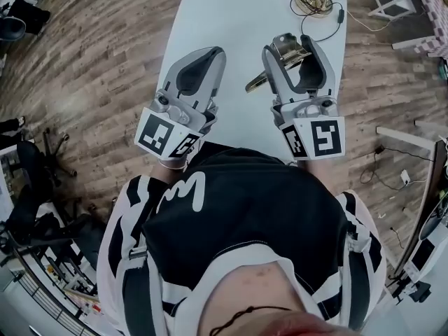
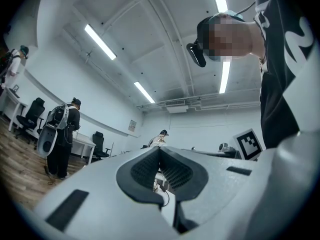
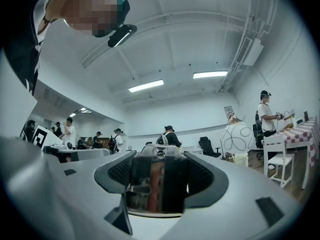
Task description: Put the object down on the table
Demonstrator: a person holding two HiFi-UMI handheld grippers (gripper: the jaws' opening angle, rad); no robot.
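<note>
A shiny metal object with a brass-coloured handle sticking out to the left hangs above the white table. My right gripper is shut on it. In the right gripper view its mirror-like plate fills the space between the jaws. My left gripper hovers beside it over the table's left part, shut with nothing in it. In the left gripper view its pads meet at the tip.
A tangle of cables lies at the table's far end. Wooden floor lies on both sides. Office chairs stand at the left. A white chair and a wire lamp show at the right. People stand around the room.
</note>
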